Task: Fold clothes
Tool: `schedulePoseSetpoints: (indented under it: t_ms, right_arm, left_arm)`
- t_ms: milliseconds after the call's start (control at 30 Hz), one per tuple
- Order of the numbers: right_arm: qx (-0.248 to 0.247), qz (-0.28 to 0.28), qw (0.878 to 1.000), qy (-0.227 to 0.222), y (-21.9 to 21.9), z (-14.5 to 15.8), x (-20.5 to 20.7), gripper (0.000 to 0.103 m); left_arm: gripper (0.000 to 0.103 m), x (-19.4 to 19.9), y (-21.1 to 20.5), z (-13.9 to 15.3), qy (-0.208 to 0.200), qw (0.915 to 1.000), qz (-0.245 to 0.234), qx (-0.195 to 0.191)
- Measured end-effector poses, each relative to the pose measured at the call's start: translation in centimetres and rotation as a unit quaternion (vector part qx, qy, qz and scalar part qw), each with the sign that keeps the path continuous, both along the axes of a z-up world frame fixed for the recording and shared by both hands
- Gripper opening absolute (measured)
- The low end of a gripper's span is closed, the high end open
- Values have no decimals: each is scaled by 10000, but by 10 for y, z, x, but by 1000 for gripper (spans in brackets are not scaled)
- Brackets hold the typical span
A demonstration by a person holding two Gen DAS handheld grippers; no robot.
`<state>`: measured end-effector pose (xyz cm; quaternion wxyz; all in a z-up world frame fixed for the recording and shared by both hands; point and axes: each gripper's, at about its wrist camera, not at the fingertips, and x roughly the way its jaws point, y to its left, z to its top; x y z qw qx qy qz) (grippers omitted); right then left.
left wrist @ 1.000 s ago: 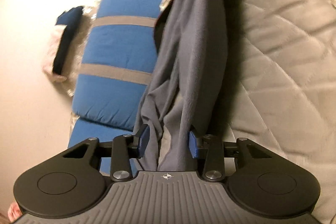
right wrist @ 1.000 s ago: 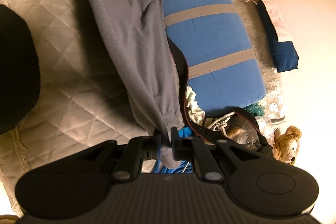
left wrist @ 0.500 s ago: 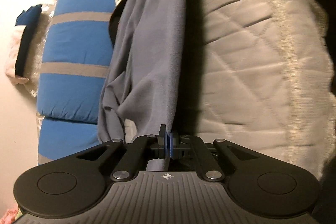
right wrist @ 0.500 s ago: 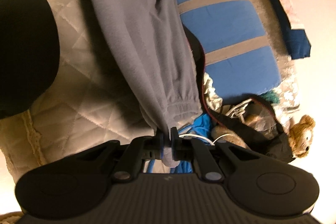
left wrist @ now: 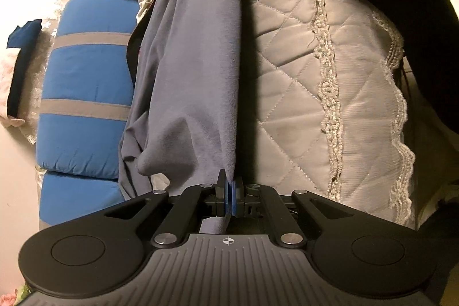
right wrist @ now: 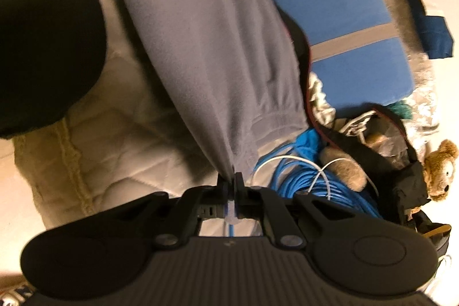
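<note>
The left gripper (left wrist: 229, 192) had its jaws pinched tight on one end of the soft grey fleece trousers (left wrist: 189, 70), which stretched away from the jaws over a quilted, lace-edged bedspread (left wrist: 301, 82). The right gripper (right wrist: 231, 185), its jaws having just been opening slightly, was still narrowly clamped on the ribbed cuff (right wrist: 275, 119). Right of those jaws lay coiled blue cable (right wrist: 301, 179) and a plush bear (right wrist: 439, 168).
</note>
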<state>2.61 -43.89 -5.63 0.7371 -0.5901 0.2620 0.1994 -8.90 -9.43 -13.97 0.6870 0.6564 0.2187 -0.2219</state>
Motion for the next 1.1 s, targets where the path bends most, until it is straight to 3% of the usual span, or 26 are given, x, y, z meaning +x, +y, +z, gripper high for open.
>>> schedulePoseSetpoints:
  t_ms: [33,100,133,167,200,300,433,533,633,800,933,1100]
  right_arm:
    - [-61,-5,10000,28,2,-3,0,33]
    - [-71,-31,9999,72,4,-3,-2,69]
    - [-11,-5,10000,20,5,1,-5,77]
    - [60,-5,10000,-65,6,7,-7,88]
    - [129,-22,9998,-154,7,14,-8,89]
    - [400,-102,9980,-468,17,38,-14,96]
    - [864,-246,9921,-877,37,74,-21,103]
    - [1341,-389,9853,-981,61,95,-24,103]
    - [1956,-540,9744,-970,91,109,-27,103]
    - [2996,-669,9499,-583,148,115,-32,103]
    - [3920,-960,9149,-61,199,108,-26,103]
    - [4284,-1464,8916,42,265,77,-9,103]
  left_arm:
    - [5,1,0,-2,-64,10000,2,41]
    - [11,2,1,-6,-187,9997,20,137]
    - [16,2,3,-7,-232,9996,40,184]
    - [34,3,5,-6,-269,9994,71,185]
    - [44,3,9,-5,-364,9992,74,134]
    - [60,7,17,5,-440,9988,215,-35]
    - [64,13,30,26,-355,9967,585,-426]
    - [65,14,39,49,-191,9917,904,-890]
    - [66,11,56,70,-313,9857,1151,-1187]
    - [70,14,88,93,-541,9701,1666,-1680]
    - [70,20,108,99,-570,9567,1939,-2094]
    - [70,39,110,92,-470,9478,1861,-2547]
